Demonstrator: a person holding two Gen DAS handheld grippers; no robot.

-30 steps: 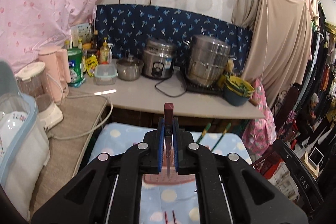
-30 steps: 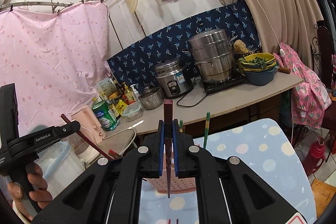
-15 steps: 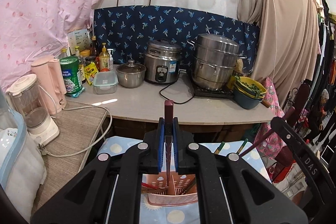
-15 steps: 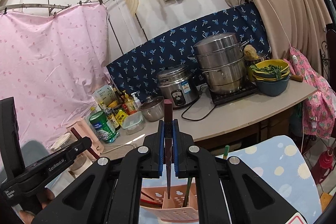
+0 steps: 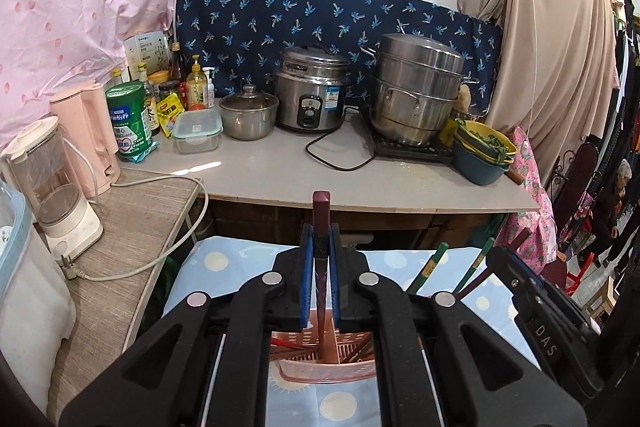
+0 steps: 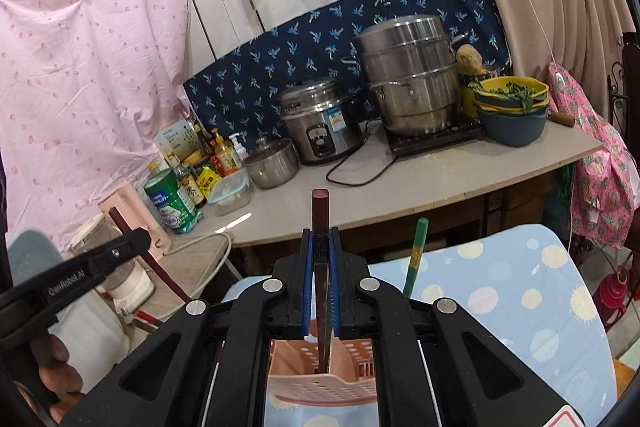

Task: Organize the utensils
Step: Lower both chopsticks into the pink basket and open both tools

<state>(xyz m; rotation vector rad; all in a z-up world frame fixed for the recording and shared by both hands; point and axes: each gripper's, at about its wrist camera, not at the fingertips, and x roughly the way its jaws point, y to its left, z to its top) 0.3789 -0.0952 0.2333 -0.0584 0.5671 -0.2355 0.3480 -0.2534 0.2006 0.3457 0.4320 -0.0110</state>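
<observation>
Two dark-red chopsticks were in hand, one per gripper. The left chopstick (image 5: 321, 223) stood nearly upright, clamped between the blue pads (image 5: 306, 283) of the left gripper (image 5: 321, 287), its thin lower end reaching down into the pink holder (image 5: 324, 371). The right chopstick (image 6: 321, 227) was pinched the same way by the right gripper (image 6: 321, 287), jaws closed hard on the shaft, and its tip also dipped toward the holder (image 6: 320, 383), near the middle divider. Whether either tip touched the bottom could not be told.

The holder, a slotted pink basket with compartments, sat on the table with the blue spotted cloth (image 6: 500, 307). Green chopsticks (image 5: 430, 267) already leaned out of it on the right side, and more reddish sticks showed inside. In the right view one green stick (image 6: 414, 259) rose just beside the gripper, and the left gripper (image 6: 80, 271) appeared at the left edge, held by a hand (image 6: 56, 375).

Beyond the table ran the counter (image 5: 360, 179) with a rice cooker (image 5: 312, 91), a steamer pot (image 5: 416, 87), a small pot, a clear box, bottles and bowls of greens.

Judged from this, the step in hand was the placing: both sticks were being lowered into the holder. The next move called for easing each tip into one compartment, clear of the divider and of the sticks leaning there, then opening the jaws so the stick dropped in, and lifting straight up so the pads did not drag it out or tip the light basket.
</observation>
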